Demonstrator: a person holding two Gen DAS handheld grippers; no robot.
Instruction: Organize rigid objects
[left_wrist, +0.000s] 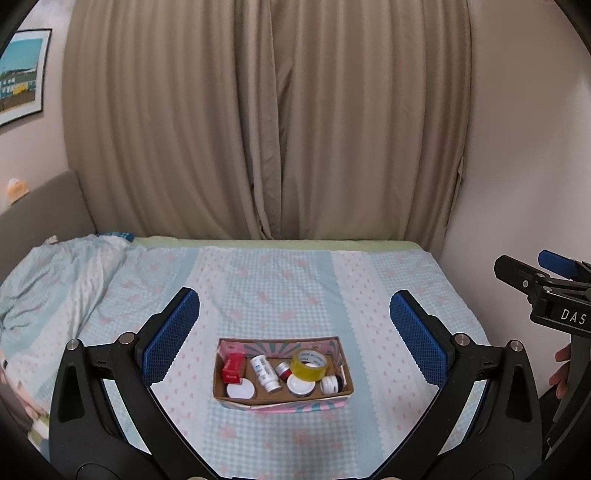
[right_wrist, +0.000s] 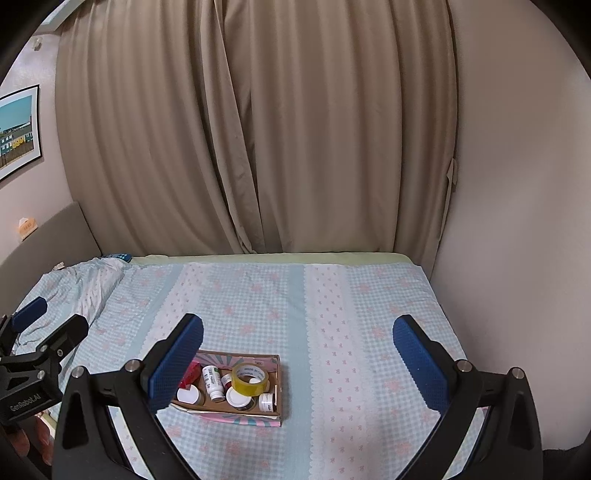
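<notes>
A shallow cardboard box sits on the bed. Inside lie a yellow tape roll, a red carton, a white bottle and several white-lidded jars. My left gripper hangs open above and before the box, nothing between its blue pads. My right gripper is open too, right of the box, its left finger covering the box's left end. Each gripper shows at the edge of the other's view.
The bed wears a pale blue checked sheet with pink flowers, rumpled at the far left. Beige curtains hang behind it and a plain wall bounds its right side. A hand holds the right gripper's handle.
</notes>
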